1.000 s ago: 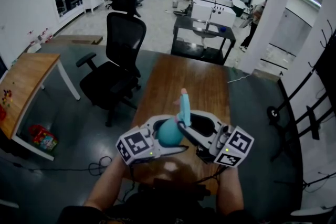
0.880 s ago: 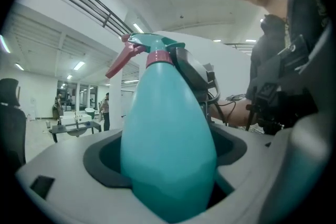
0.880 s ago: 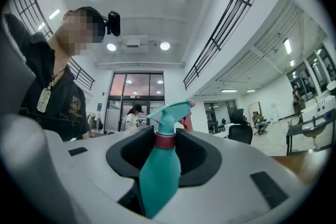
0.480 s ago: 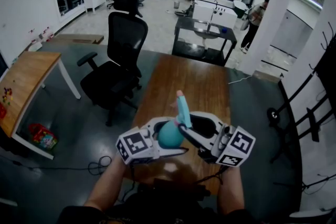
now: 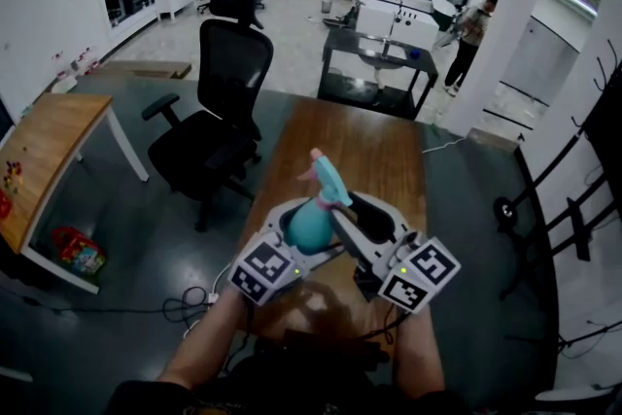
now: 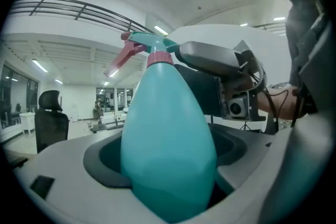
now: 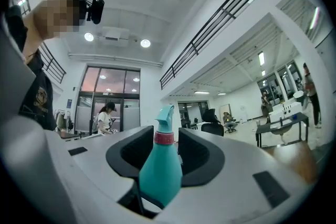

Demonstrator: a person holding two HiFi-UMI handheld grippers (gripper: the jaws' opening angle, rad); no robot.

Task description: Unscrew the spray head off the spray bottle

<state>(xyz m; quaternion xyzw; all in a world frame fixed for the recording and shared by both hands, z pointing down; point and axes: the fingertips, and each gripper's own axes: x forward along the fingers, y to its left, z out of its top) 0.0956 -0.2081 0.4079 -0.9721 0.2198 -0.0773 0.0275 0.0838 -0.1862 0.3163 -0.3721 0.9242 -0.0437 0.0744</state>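
The teal spray bottle (image 5: 309, 226) is held between the two grippers over the near end of a long wooden table (image 5: 362, 143), close in front of the person. In the head view it leans with its top toward the far left. The left gripper (image 5: 303, 238) comes in from the near left and is clamped on the bottle's wide lower body. In the left gripper view that teal body fills the space between the dark pads (image 6: 105, 165) and presses against them on both sides. The right gripper (image 5: 342, 205) reaches in from the near right, higher on the bottle. In its own view the jaws stand on either side of the narrow neck and are closed on the pink collar (image 7: 164, 137) at the base of the spray head (image 5: 326, 178). The left gripper view shows one grey finger (image 6: 210, 57) of the right gripper lying against that collar. The spray head is teal, sits on the bottle with the collar seated, and carries a pink trigger (image 6: 122, 57) that sticks out to the left in the left gripper view. Each gripper's marker cube faces the head camera, the left cube (image 5: 264, 272) near left and the right cube (image 5: 418, 275) near right. A black office chair (image 5: 225, 102) stands left of the table, and a light wooden desk (image 5: 49, 151) is further left.
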